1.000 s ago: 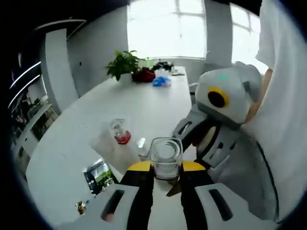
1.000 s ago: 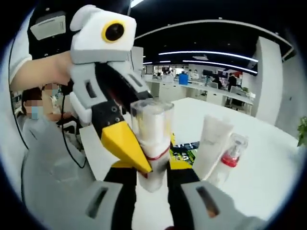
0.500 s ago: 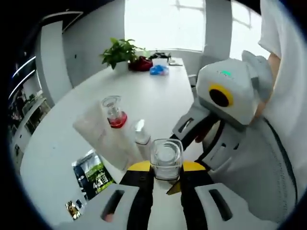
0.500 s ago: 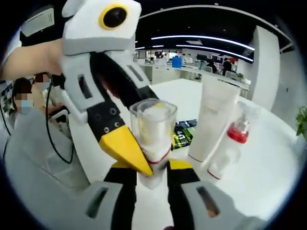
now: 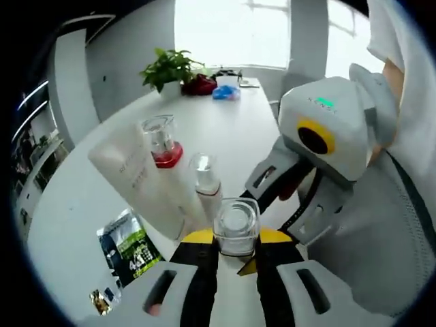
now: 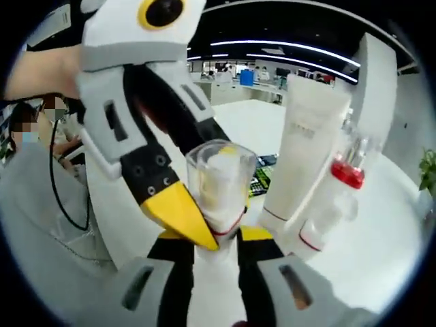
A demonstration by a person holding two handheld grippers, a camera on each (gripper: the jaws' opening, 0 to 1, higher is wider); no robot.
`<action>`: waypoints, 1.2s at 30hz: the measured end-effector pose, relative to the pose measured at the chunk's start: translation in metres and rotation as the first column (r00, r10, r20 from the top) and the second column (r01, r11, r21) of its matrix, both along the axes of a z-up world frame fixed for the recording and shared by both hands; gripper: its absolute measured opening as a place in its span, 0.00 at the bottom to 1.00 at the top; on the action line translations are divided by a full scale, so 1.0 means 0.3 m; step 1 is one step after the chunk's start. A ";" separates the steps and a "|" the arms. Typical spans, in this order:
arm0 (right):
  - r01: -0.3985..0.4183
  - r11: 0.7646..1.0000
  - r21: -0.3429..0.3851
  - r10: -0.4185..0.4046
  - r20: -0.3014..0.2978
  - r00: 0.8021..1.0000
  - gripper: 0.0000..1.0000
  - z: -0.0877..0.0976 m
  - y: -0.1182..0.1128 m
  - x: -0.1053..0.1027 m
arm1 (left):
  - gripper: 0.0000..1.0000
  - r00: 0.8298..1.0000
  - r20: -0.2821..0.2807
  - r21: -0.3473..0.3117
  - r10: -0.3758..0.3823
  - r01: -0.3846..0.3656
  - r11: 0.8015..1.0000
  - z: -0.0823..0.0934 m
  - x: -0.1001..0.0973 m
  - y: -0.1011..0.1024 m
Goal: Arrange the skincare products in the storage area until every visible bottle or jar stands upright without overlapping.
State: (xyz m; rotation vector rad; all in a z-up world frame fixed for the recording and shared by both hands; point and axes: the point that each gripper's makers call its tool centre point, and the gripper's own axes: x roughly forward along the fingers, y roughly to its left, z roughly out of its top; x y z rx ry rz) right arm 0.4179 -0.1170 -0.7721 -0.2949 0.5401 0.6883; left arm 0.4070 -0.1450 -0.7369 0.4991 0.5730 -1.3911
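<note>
A bottle with a clear cap (image 5: pixel 236 225) and a red band stands upright between the jaws of my left gripper (image 5: pixel 236 240). My right gripper (image 5: pixel 272 194) reaches in from the right and holds the same bottle (image 6: pixel 218 184) low on its body. In the right gripper view my right gripper (image 6: pixel 216 238) is shut on the bottle's base, and the left gripper (image 6: pixel 194 197) presses a yellow fingertip (image 6: pixel 178 216) against its side. Just behind stand a white tube (image 5: pixel 139 182), a clear bottle with a red collar (image 5: pixel 162 142) and a small pump bottle (image 5: pixel 206 180).
The long white table (image 5: pixel 225 136) runs away from me toward a window. A green and black sachet (image 5: pixel 128 246) lies flat left of the tube. A potted plant (image 5: pixel 169 68) and small items sit at the far end. A person's white sleeve (image 5: pixel 409 102) is at the right.
Both cameras have come closer to the tube and the red-collared bottle, which now look larger. The clear-capped bottle stays held between both grippers.
</note>
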 end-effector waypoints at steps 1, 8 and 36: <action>0.002 1.000 0.004 -0.002 -0.005 1.000 0.24 -0.003 -0.001 0.000 | 0.17 1.000 0.000 0.002 -0.001 0.001 1.000 -0.001 0.000 0.000; 0.005 1.000 0.004 -0.005 -0.017 1.000 0.24 -0.029 -0.009 0.001 | 0.17 1.000 0.003 0.011 -0.022 0.022 1.000 -0.020 -0.001 -0.006; -0.005 0.998 -0.064 0.002 -0.041 0.999 0.23 -0.078 -0.019 -0.017 | 0.19 0.999 0.009 0.056 -0.053 0.052 0.997 -0.076 -0.007 0.013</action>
